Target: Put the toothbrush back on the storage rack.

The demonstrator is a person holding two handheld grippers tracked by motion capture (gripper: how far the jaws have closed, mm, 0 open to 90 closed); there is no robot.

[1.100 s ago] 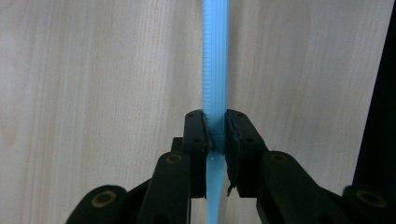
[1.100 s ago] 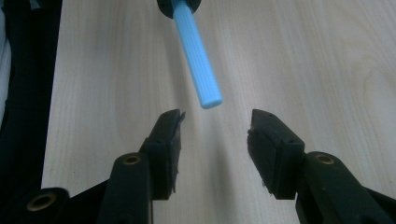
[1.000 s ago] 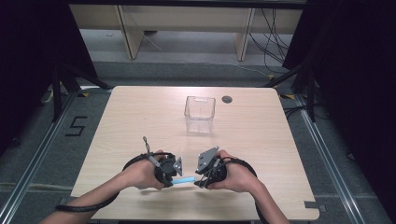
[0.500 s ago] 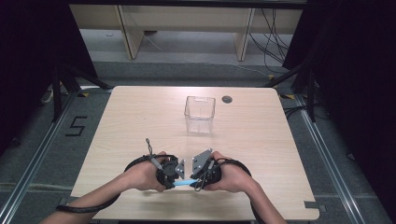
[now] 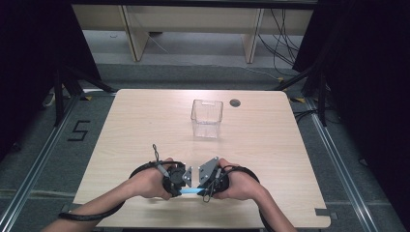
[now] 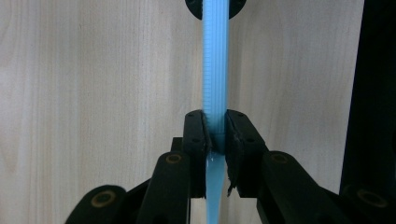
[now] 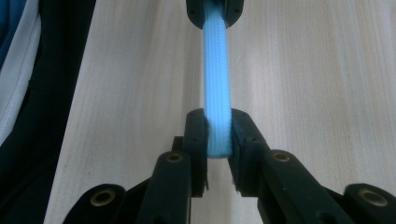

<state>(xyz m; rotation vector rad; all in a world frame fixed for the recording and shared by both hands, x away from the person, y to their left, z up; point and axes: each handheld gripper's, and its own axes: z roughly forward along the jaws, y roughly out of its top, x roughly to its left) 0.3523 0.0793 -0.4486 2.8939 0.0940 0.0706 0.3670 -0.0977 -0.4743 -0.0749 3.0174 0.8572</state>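
Strip [image 5: 190,192]: one, blue, ribbed, near the desk's [image 5: 270,145] front edge, well short of the bin [image 5: 207,118]. Bin: one, clear, contents not discernible. Tools: two; left tool [image 5: 185,178] clamps one end, right tool [image 5: 197,181] has just closed on the other.

Right gripper [image 5: 205,187]: its jaws have just been closing, from wide apart a second ago to pressed on the free end of the blue strip [image 5: 189,192]; in the right gripper view the pads pinch the ribbed strip [image 7: 217,126] from both sides
Right gripper, place: it has edged in toward the left gripper [image 5: 180,180], so the gap between the two is narrower than before
Blue strip: a second ago its end lay loose between the right gripper's open jaws; now it is clamped at both ends and spans the short gap from one gripper to the other
Visible strip length: shorter in the high view than before, as the grippers stand closer
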